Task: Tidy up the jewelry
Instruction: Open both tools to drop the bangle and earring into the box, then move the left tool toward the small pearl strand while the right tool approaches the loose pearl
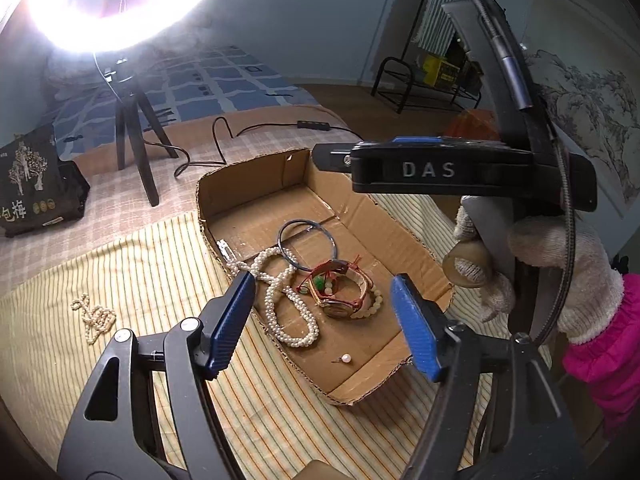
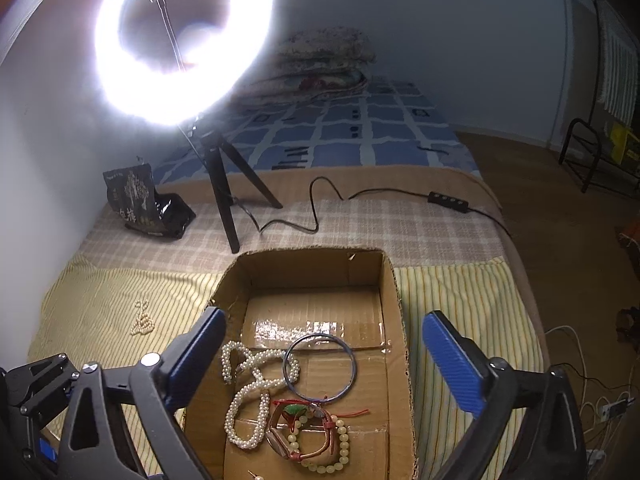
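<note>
Left claw (image 1: 324, 320) agape over cardboard tray (image 1: 404, 236), right claw (image 1: 332, 158) beyond, ring light (image 1: 120, 4) behind

Left wrist view: looks forward and steeply down along the left tool (image 1: 324, 320) from close above the near left corner of the cardboard box (image 1: 400, 236), which runs diagonally across the frame, with the right tool (image 1: 460, 168) and its gloved hand (image 1: 560, 272) at right. Right wrist view: looks down along the right tool (image 2: 324, 356) from close above the box's (image 2: 312, 276) near end, facing squarely along its length. Both views share the box, the striped cloth (image 1: 132, 280) (image 2: 452, 300), the ring light (image 1: 120, 4) (image 2: 184, 40) and the bed (image 1: 224, 80) (image 2: 360, 136) beyond.
</note>
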`<state>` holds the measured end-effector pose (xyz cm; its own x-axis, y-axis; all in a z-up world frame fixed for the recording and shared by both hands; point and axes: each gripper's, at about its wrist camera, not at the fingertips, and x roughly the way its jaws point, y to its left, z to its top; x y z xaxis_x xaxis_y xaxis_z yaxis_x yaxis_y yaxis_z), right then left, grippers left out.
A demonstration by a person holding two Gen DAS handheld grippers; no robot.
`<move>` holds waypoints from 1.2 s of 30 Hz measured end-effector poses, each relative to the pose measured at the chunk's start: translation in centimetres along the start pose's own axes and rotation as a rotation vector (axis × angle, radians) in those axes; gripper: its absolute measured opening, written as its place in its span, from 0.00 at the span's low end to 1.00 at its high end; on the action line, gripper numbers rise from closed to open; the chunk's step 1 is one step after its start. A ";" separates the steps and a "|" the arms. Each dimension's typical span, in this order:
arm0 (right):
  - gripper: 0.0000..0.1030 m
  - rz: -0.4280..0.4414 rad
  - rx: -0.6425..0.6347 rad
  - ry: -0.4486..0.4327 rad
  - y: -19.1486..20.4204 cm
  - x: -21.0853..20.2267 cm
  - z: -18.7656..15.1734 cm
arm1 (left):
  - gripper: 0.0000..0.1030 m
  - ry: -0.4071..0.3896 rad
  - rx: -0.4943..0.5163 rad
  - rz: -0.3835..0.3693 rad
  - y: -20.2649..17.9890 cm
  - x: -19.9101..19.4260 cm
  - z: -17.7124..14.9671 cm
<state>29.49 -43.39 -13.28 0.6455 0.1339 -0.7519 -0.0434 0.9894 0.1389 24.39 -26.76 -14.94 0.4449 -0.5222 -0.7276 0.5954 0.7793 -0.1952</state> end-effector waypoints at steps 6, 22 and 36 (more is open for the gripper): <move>1.00 -0.040 -0.009 -0.020 0.5 -0.9 0.1 | 0.71 0.002 0.004 0.016 0.0 -0.5 -0.1; 1.00 -0.091 -0.026 -0.046 2.8 -3.1 0.2 | 0.72 -0.027 0.004 0.049 0.8 -3.3 -0.2; 1.00 -0.103 -0.032 -0.073 5.4 -4.6 -0.1 | 0.72 -0.058 -0.052 0.084 4.9 -5.9 -0.7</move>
<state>26.18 -38.64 -9.13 0.7018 0.0278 -0.7119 0.0024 0.9991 0.0414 24.22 -19.64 -12.02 0.5308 -0.4726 -0.7035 0.5197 0.8372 -0.1704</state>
